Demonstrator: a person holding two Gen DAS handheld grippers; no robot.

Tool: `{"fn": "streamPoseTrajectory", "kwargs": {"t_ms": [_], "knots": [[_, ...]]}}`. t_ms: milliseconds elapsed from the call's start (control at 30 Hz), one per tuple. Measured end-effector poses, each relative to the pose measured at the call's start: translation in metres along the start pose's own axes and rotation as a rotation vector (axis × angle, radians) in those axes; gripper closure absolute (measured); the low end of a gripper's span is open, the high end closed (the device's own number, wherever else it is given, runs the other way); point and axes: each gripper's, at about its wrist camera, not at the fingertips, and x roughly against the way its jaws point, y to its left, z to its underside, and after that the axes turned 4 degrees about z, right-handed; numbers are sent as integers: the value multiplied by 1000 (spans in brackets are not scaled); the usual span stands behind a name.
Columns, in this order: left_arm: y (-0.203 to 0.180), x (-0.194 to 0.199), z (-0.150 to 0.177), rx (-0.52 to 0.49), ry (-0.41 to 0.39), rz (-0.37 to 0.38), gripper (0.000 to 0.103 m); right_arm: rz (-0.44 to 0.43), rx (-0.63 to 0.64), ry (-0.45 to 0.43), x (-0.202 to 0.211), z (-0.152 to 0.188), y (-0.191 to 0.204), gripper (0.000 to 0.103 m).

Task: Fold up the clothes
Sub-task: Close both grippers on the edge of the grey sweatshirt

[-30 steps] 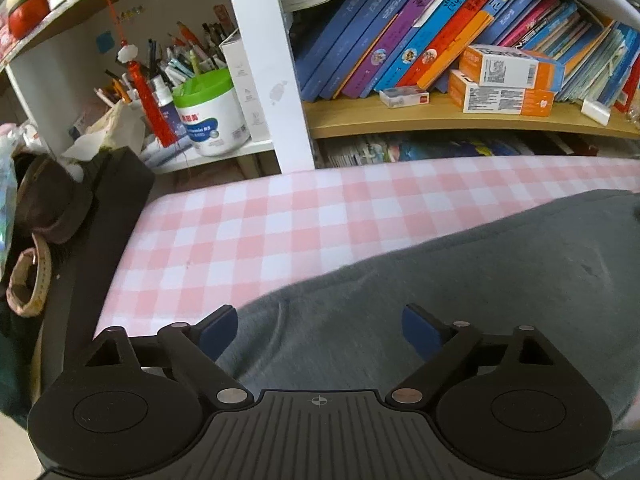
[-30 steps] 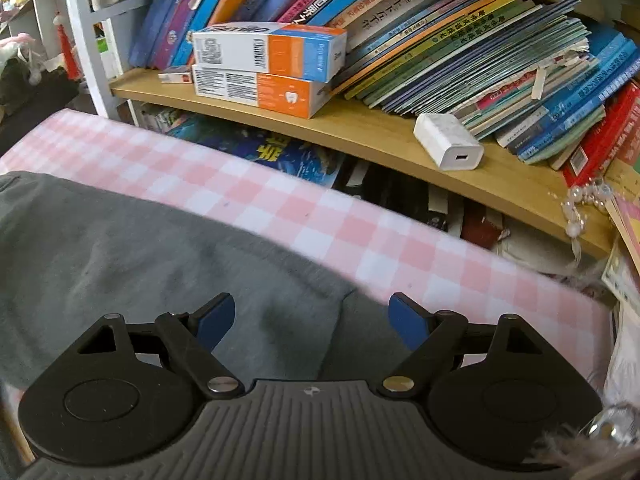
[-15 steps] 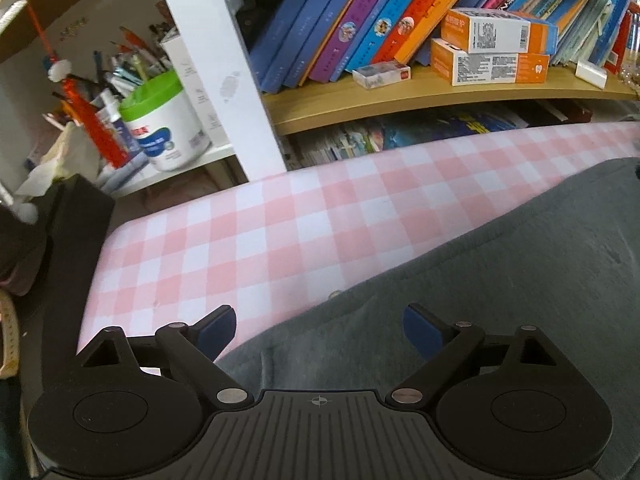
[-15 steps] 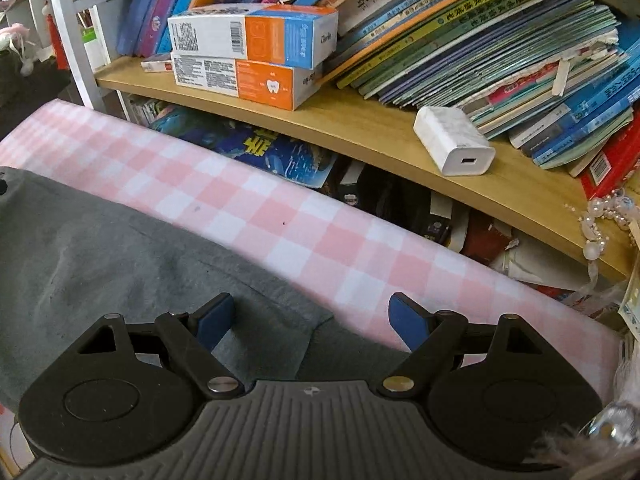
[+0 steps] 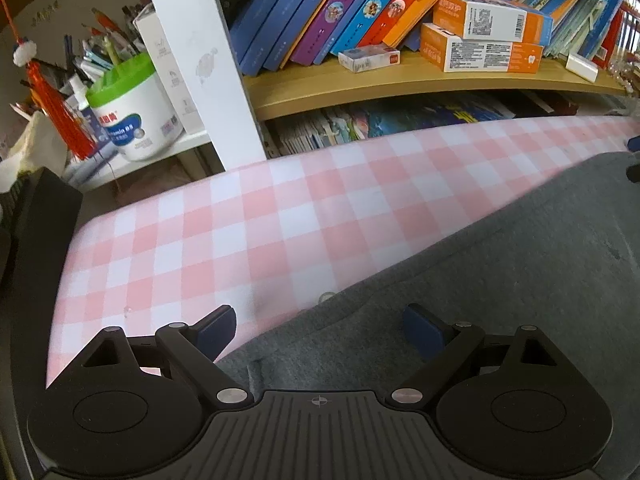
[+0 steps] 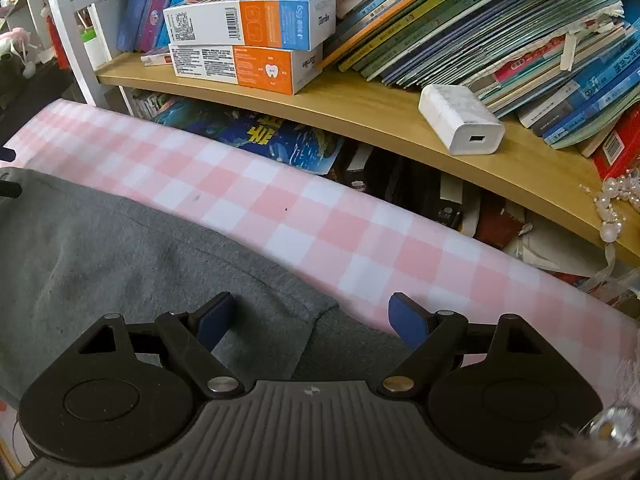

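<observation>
Grey garment (image 5: 500,280) spread flat on the pink-checked counter (image 5: 260,232), its far edge kept short of the counter's back edge by the bookshelf (image 6: 360,100), left claw (image 5: 320,330) held wide apart over one corner, right claw (image 6: 310,318) likewise spread over the other, nothing gripped

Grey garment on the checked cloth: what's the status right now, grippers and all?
Left gripper open, right gripper open, both low over the grey garment. Garment flat on pink checked cloth. Nothing gripped, nothing in the way.
</observation>
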Motion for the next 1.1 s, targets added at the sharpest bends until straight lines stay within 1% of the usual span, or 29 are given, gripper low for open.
{"fn": "streamPoseTrajectory", "kwargs": {"t_ms": [400,467,533,600,633,700,733,767,800,833,867,900,1000,1100], "knots": [[8,-4,1,53,15,56,11,-11,2,4,-2,0,0,21],[9,-5,1,61,19,64,12,-13,3,4,-1,0,1,24],[9,-5,1,69,22,73,15,-17,6,5,0,0,2,28],[9,-4,0,69,24,87,24,-21,9,5,1,0,4,33],[8,-3,0,65,24,94,26,-23,9,5,1,0,4,37],[7,-1,-1,63,28,110,42,-29,9,5,3,-1,6,45],[6,0,-2,64,30,119,45,-32,9,4,3,-1,6,51],[4,1,-2,64,33,128,53,-34,8,4,4,-1,7,60],[2,2,-2,59,35,135,63,-39,7,5,5,-1,8,65],[0,3,-2,54,37,143,67,-47,1,6,6,0,8,73],[-3,4,-2,48,39,150,77,-55,-5,7,7,0,9,80],[-5,6,-2,42,38,154,82,-61,-9,8,8,1,10,83],[-11,16,-1,28,15,138,87,-48,-1,2,13,5,17,86],[-16,26,0,15,-9,122,87,-21,6,-28,25,9,22,87]]}}
